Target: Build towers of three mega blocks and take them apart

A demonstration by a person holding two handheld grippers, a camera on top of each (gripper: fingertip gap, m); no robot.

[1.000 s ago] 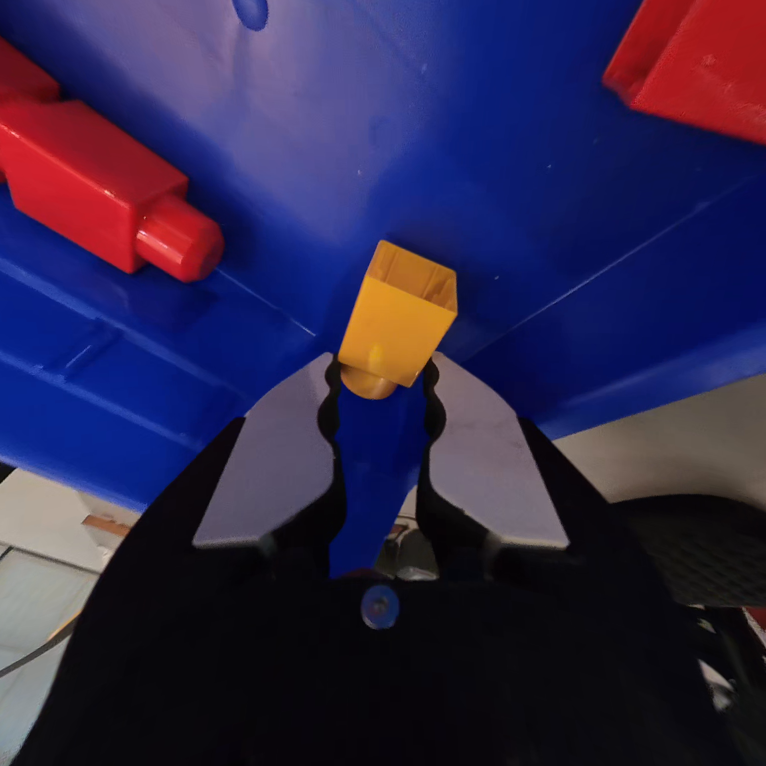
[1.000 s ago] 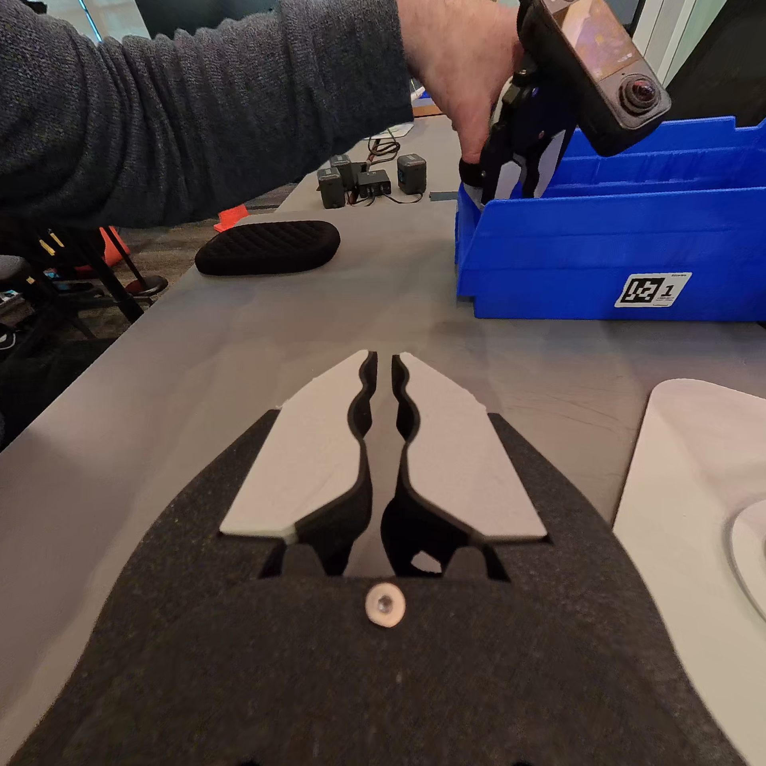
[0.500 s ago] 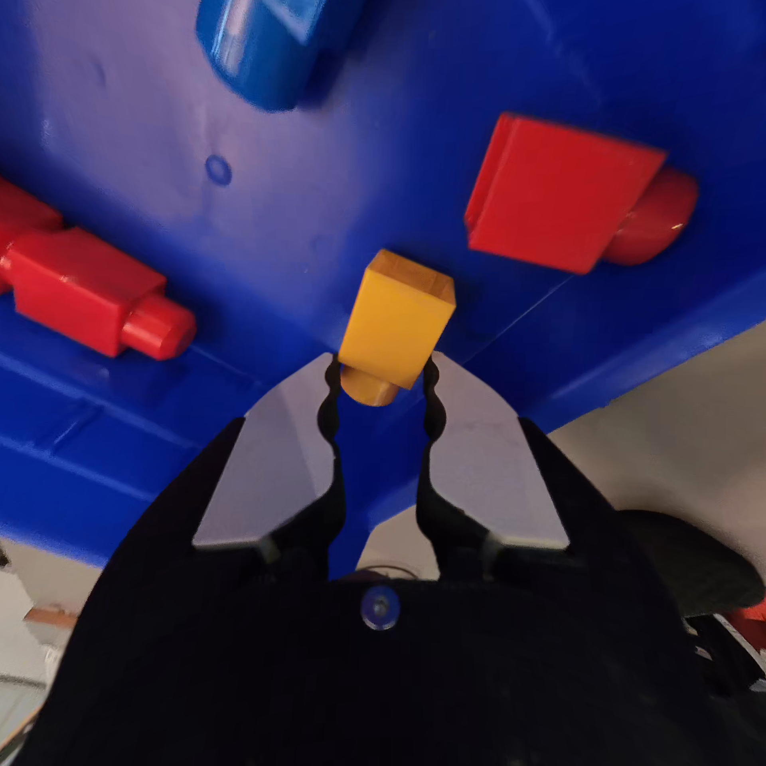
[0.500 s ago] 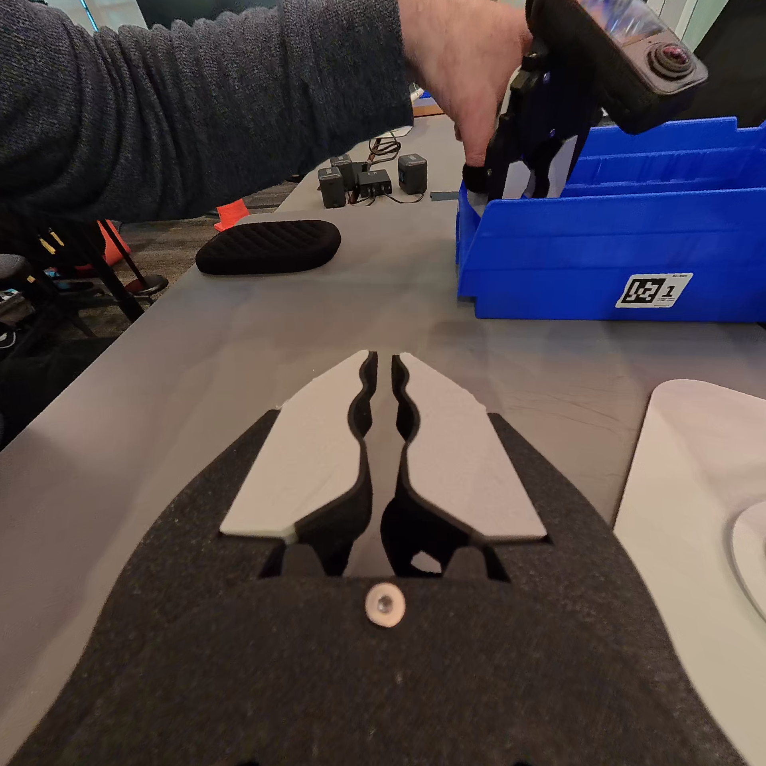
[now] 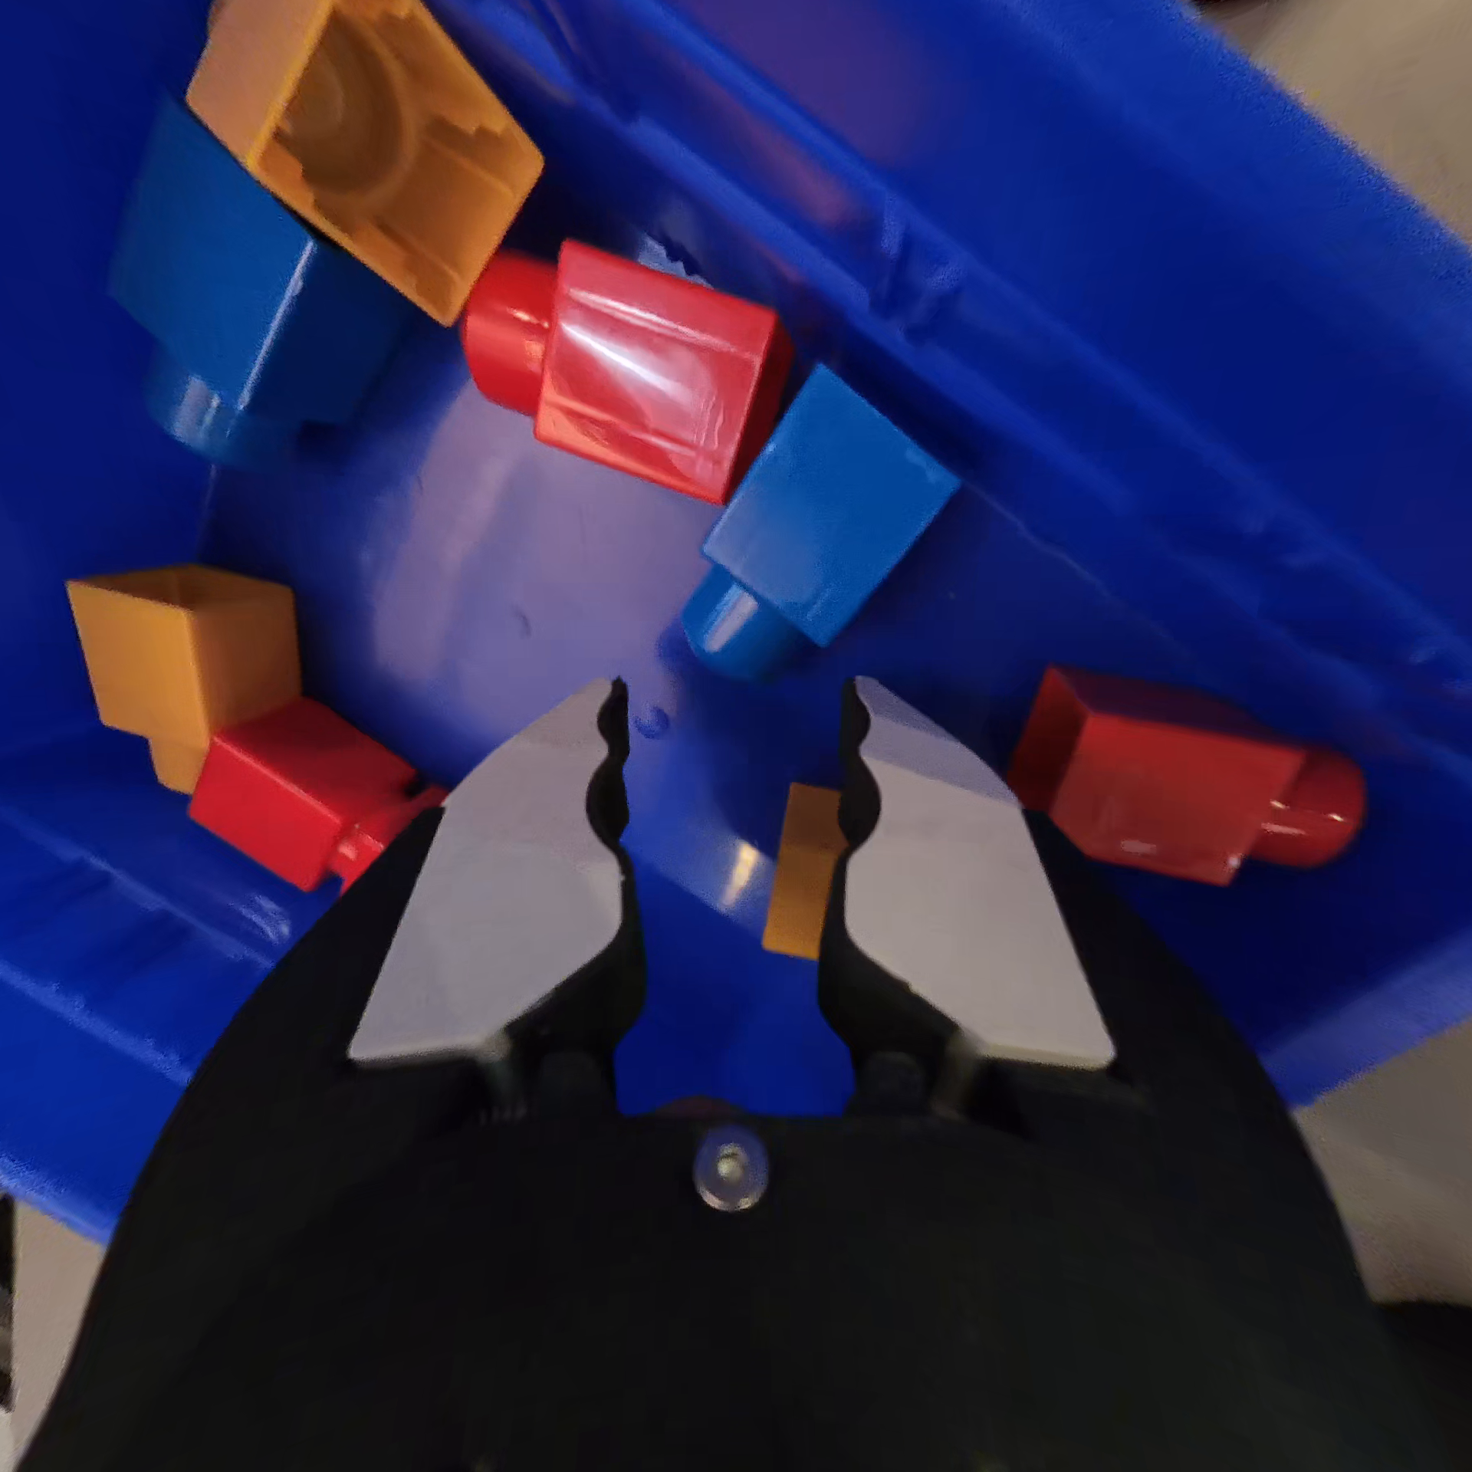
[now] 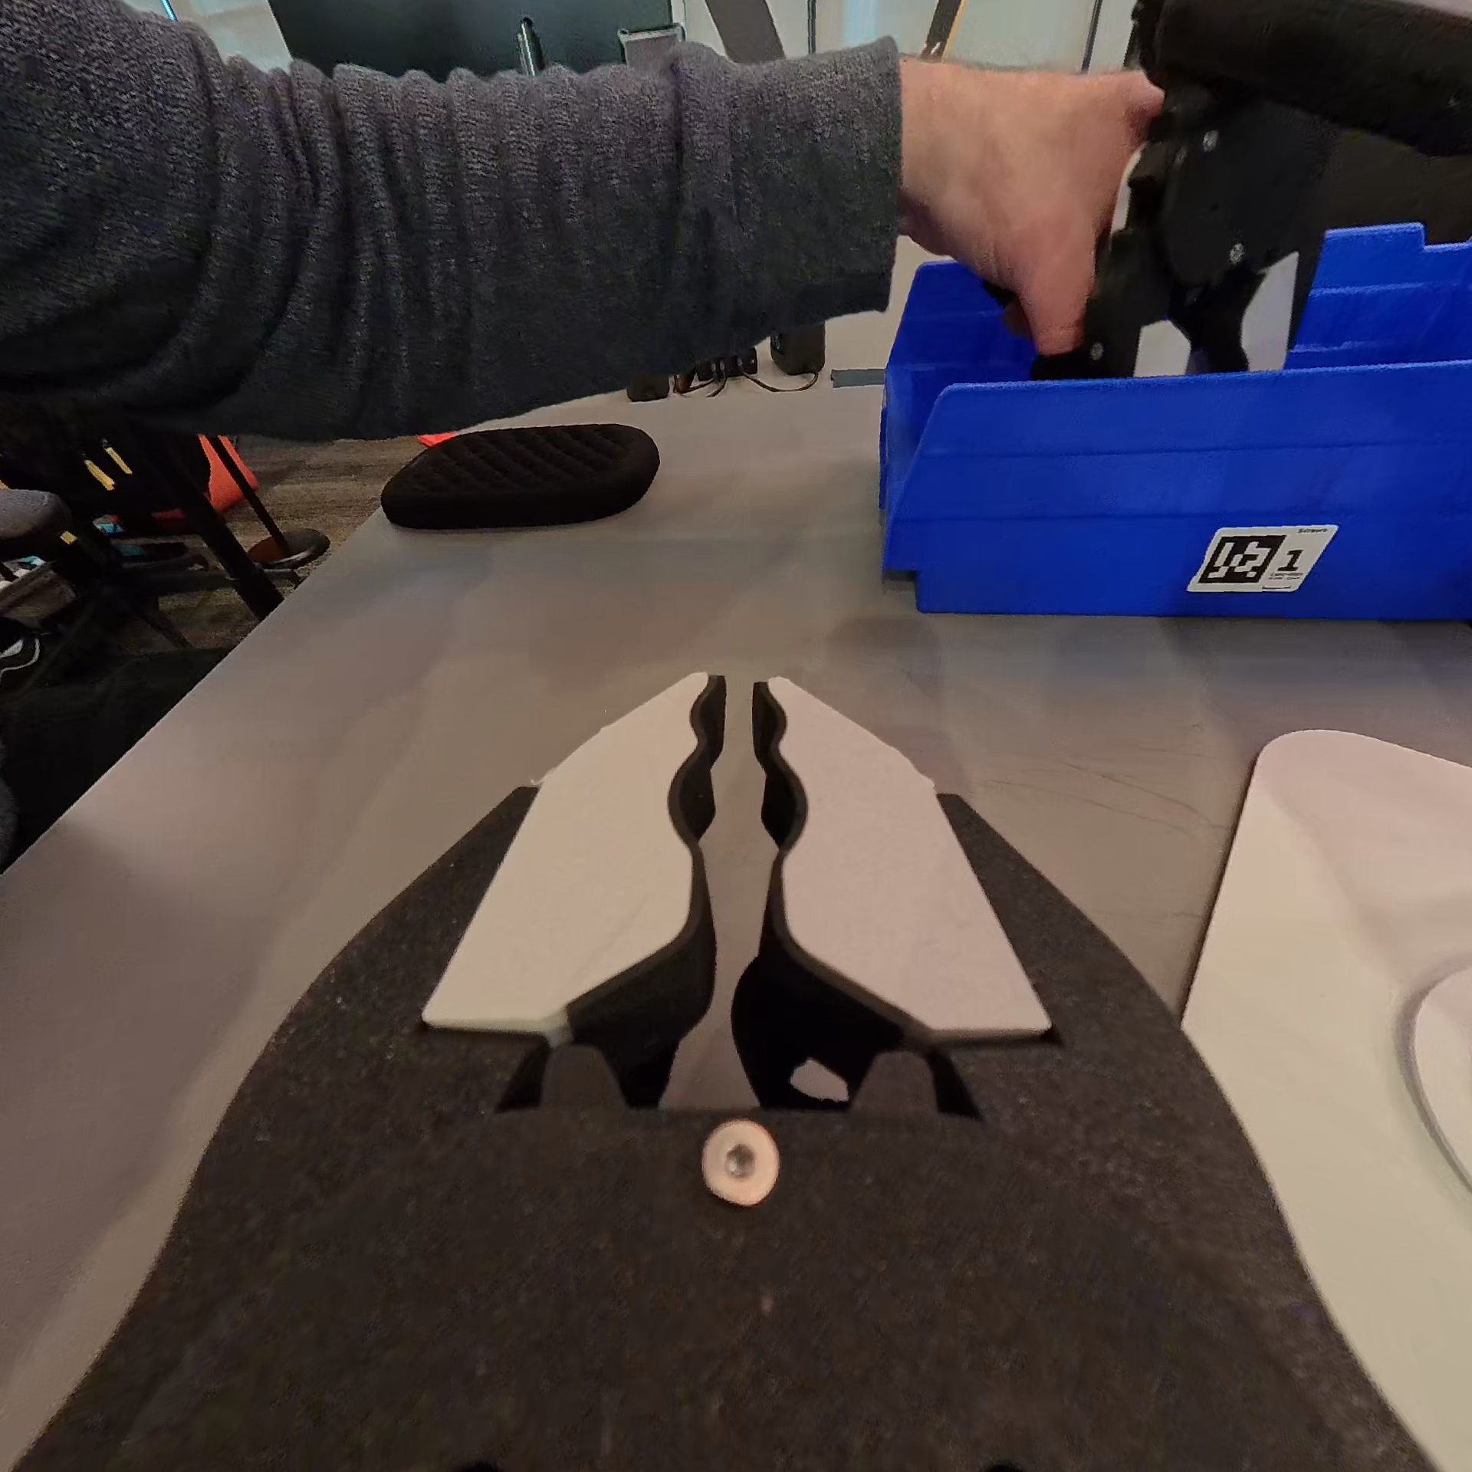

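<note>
A smooth matte grey table [image 6: 478, 717] carries everything, and on it stands a glossy moulded blue plastic bin [image 6: 1115, 494] with ribbed, stepped walls; a white sticker [image 6: 1261, 557] with a black square code and some print sits on its front. A person's arm in a dark grey knitted sleeve [image 6: 398, 223] reaches across to the bin, the hand [image 6: 1012, 191] gripping the handle of the left gripper [image 5: 737, 717], whose pale flat fingers with wavy black inner pads are spread wide apart over the bin floor, holding nothing. The right gripper [image 6: 739, 685], with a grainy black body, hovers low over the table with its fingers nearly pressed together, only a narrow slit between them and nothing in it. A black oval quilted pad [image 6: 522, 476] lies near the table's left edge. The mega blocks, shiny hard plastic cubes each with one round stud, lie loose in the bin: a large dark blue block [image 5: 239, 319], a hollow-bottomed yellow block [image 5: 366, 151] leaning on it, a red block [image 5: 637, 374], a lighter blue block [image 5: 812, 526], another red block [image 5: 1179, 788], a yellow block [image 5: 187, 653] touching a red block [image 5: 295, 788], and a small yellow block [image 5: 800, 868] half hidden by the right finger.
</note>
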